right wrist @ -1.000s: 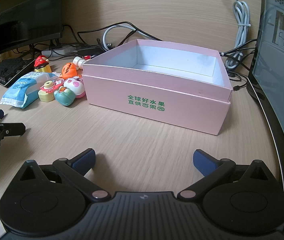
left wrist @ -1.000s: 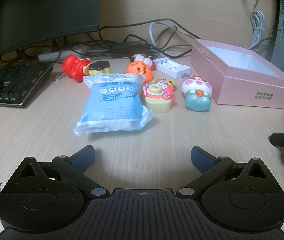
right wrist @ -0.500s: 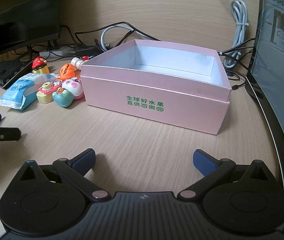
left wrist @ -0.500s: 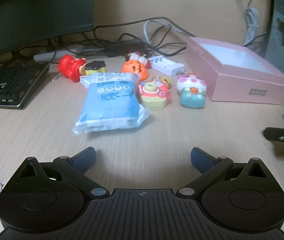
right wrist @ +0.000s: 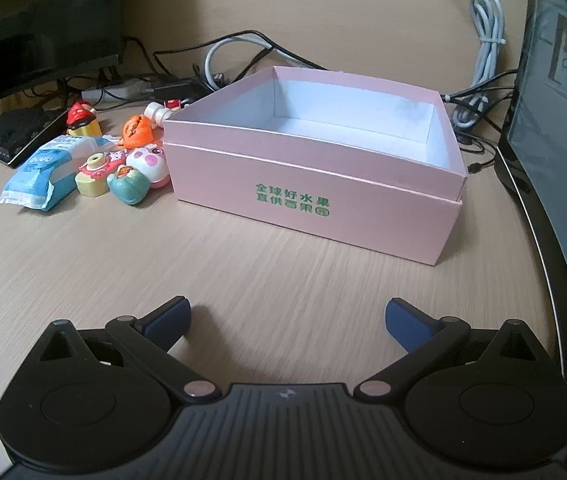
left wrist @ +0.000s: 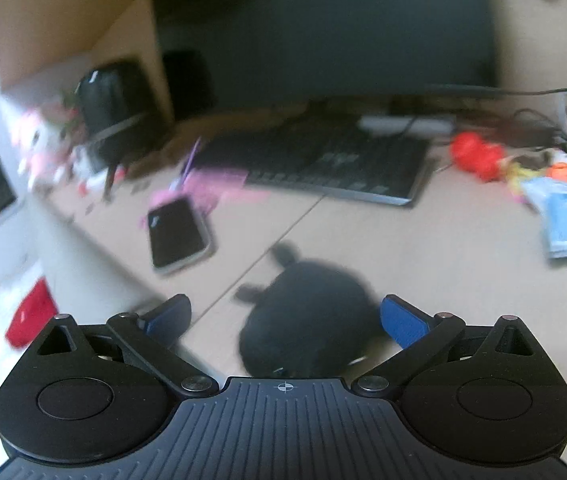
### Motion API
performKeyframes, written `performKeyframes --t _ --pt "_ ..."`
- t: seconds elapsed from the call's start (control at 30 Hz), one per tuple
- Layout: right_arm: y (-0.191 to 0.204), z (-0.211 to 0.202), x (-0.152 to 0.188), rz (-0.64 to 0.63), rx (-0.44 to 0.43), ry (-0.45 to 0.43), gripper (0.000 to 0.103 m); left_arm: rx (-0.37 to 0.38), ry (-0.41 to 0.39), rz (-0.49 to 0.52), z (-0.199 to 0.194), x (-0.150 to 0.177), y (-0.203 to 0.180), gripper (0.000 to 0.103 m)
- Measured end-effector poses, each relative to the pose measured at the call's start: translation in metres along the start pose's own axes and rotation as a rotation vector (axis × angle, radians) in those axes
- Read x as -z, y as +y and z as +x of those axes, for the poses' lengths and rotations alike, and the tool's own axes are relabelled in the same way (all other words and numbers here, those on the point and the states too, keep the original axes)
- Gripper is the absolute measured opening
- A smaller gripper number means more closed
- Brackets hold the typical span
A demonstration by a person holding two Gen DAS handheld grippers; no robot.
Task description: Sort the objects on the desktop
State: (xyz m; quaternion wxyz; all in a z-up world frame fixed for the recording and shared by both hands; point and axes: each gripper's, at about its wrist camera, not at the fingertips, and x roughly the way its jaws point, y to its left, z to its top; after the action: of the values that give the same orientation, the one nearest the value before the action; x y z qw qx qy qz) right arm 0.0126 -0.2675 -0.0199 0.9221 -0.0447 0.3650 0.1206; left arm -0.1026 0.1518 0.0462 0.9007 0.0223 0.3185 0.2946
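**Box bare, sorting not begun**

From my seat at the remote end, I see the pink box [right wrist: 315, 184] sitting in the middle of the right wrist view with its white inside bare; nothing has gone in, so I judge the sorting has yet to start. The right gripper [right wrist: 287, 316] hovers low over the wooden desk [right wrist: 243, 272], its blue pads spread wide with only tabletop between them.

Everything left to sort lies bunched at the left of that frame, just beside the box's near-left corner: the blue wipes packet [right wrist: 43, 166], a yellow-and-pink toy [right wrist: 93, 178], a teal toy [right wrist: 129, 184] touching a pink-and-white toy [right wrist: 149, 164], an orange toy [right wrist: 137, 130] behind them, and a red-capped toy [right wrist: 81, 118] further back near the keyboard [right wrist: 19, 132].

The left wrist view is badly blurred (so I trust it only for coarse layout). The left gripper [left wrist: 285, 316] is also spread apart and holds nothing. A dark rounded object [left wrist: 307, 316], which I cannot identify, lies on the desk between its pads, and a phone [left wrist: 177, 232] lies at centre-left. The packet and toys sit far off at the right edge, so this gripper points away from the pile.

Every item is left to move.
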Motion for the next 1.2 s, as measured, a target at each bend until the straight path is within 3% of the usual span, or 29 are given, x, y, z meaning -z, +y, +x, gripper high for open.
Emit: performKeyframes --t 0.1,0.17,0.2,0.27,0.33,0.43,0.5,0.63,0.8,1.0,1.07,1.13,1.2 --pt "0.002 -0.001 0.0 0.011 0.013 0.011 0.103 0.029 0.049 -0.032 0.015 -0.004 0.006 0.103" --pt "0.002 -0.001 -0.001 0.016 0.018 0.024 0.103 0.049 0.061 -0.03 0.021 -0.008 0.005 0.093" --pt "0.003 -0.002 -0.001 0.018 0.02 0.035 0.103 0.075 0.061 -0.013 0.021 -0.009 0.003 0.072" --pt "0.004 -0.002 -0.002 0.023 0.023 0.054 0.103 0.084 0.075 0.013 0.02 -0.011 -0.004 0.068" --pt "0.005 -0.004 -0.003 0.018 0.02 0.078 0.103 0.144 0.084 0.043 0.017 -0.015 -0.016 0.066" --pt "0.008 -0.008 -0.002 -0.001 -0.002 0.103 0.103 0.305 0.089 0.057 -0.002 -0.023 -0.045 0.066" --pt "0.015 -0.011 0.001 -0.032 -0.029 0.104 0.103 0.442 0.043 0.095 -0.02 -0.027 -0.076 0.066" --pt "0.028 -0.015 0.005 -0.066 -0.06 0.097 0.103 0.622 0.014 0.139 -0.032 -0.035 -0.14 0.066" --pt "0.031 -0.019 0.008 -0.079 -0.07 0.076 0.103 0.667 -0.015 0.196 -0.047 -0.033 -0.183 0.066" --pt "0.03 -0.019 0.012 -0.087 -0.079 0.042 0.103 0.653 0.052 0.174 -0.037 -0.026 -0.172 0.069" --pt "0.03 -0.019 0.011 -0.09 -0.082 0.04 0.103 0.704 0.078 0.142 -0.035 -0.023 -0.163 0.076" --pt "0.029 -0.018 0.01 -0.095 -0.086 0.045 0.103 0.777 0.079 0.116 -0.044 -0.021 -0.148 0.093" --pt "0.029 -0.017 0.008 -0.098 -0.088 0.055 0.103 0.818 0.057 0.106 -0.053 -0.022 -0.135 0.095"
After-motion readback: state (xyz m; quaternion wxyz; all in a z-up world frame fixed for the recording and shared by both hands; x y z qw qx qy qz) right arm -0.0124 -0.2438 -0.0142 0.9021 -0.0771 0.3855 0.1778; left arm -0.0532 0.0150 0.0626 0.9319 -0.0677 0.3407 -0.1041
